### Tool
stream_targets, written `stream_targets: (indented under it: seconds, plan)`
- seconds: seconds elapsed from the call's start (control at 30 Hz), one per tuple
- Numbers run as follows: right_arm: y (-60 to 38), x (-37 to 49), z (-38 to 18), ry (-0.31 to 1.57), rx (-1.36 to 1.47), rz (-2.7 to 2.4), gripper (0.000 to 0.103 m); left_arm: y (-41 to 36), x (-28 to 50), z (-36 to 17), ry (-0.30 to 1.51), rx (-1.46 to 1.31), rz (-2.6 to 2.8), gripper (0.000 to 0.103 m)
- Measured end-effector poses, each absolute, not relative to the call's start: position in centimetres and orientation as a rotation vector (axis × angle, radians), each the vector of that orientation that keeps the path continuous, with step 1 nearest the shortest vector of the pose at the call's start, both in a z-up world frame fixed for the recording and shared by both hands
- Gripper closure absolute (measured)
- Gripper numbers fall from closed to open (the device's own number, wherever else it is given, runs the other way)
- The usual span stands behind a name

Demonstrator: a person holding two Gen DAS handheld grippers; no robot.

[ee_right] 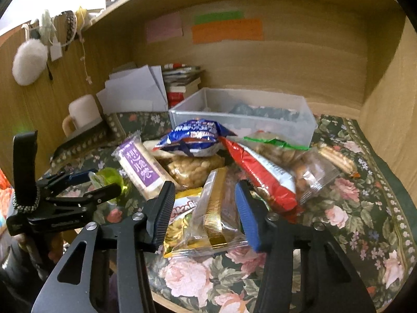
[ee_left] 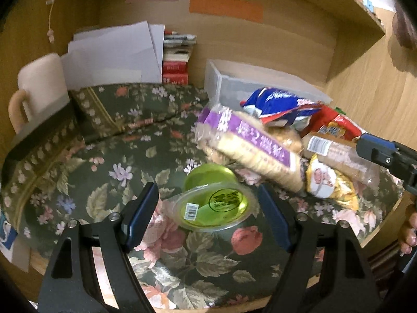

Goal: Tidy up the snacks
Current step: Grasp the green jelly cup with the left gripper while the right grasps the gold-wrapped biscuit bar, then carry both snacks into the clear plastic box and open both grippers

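- The left gripper [ee_left: 208,210] hung low over the floral cloth [ee_left: 109,161], its fingers spread wide to either side of a green jelly cup [ee_left: 215,206] that lay tipped on its side, sealed lid toward the camera; neither pad appeared to touch the cup.
- In the right wrist view the same left gripper [ee_right: 100,182] showed at the left edge, with the jelly cup [ee_right: 110,178] between its fingertips.
- The right gripper [ee_right: 204,206] had its fingers spread around a clear packet with a gold band [ee_right: 216,208]; whether the pads pressed the wrapper I could not tell.
- That packet lay at the near edge of the snack pile, partly over a yellow snack bag [ee_right: 179,221].
- Farther back in the pile lay a purple-labelled cracker pack [ee_right: 142,168], a blue bag [ee_right: 194,140] on top, a red bag [ee_right: 260,172] to the right, and clear bags of biscuits [ee_right: 310,167] at the far right.
- A translucent plastic bin [ee_right: 242,122] stood just behind the pile against the wooden back wall.
- Far left of the bin were a pale mug [ee_right: 83,116], white papers [ee_right: 135,91] and stacked books [ee_right: 182,83].
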State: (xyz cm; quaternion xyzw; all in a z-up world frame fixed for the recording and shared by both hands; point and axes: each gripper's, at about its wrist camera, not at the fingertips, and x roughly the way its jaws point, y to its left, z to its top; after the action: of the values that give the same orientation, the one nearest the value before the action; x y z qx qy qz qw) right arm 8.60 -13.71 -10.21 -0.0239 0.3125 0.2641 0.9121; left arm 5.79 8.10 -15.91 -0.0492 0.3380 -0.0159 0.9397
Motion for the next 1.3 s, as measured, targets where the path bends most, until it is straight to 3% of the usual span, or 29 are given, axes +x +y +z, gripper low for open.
stream_targets:
  seconds: [0.17,0.4,0.7,1.3]
  plan:
    - [-13.2,9.8,-11.4,0.691,-0.063,0.533,0.058,8.1,6.4,-16.7,0.697,-0.101,-0.027,0.029]
    - [-12.7,11.1,-12.7,0.730,-0.099,0.505,0.058,7.5,6.3,-16.7,0.682,-0.071,-0.032,0.044]
    - [-12.5,11.1,-13.2,0.718,-0.128,0.483,0.068,7.7,5.9,-16.0,0.667,-0.073,-0.024,0.046]
    - [-13.4,8.0,-9.8,0.595,-0.092,0.530,0.069,7.1,4.4,-10.9,0.560,-0.066,-0.016,0.047]
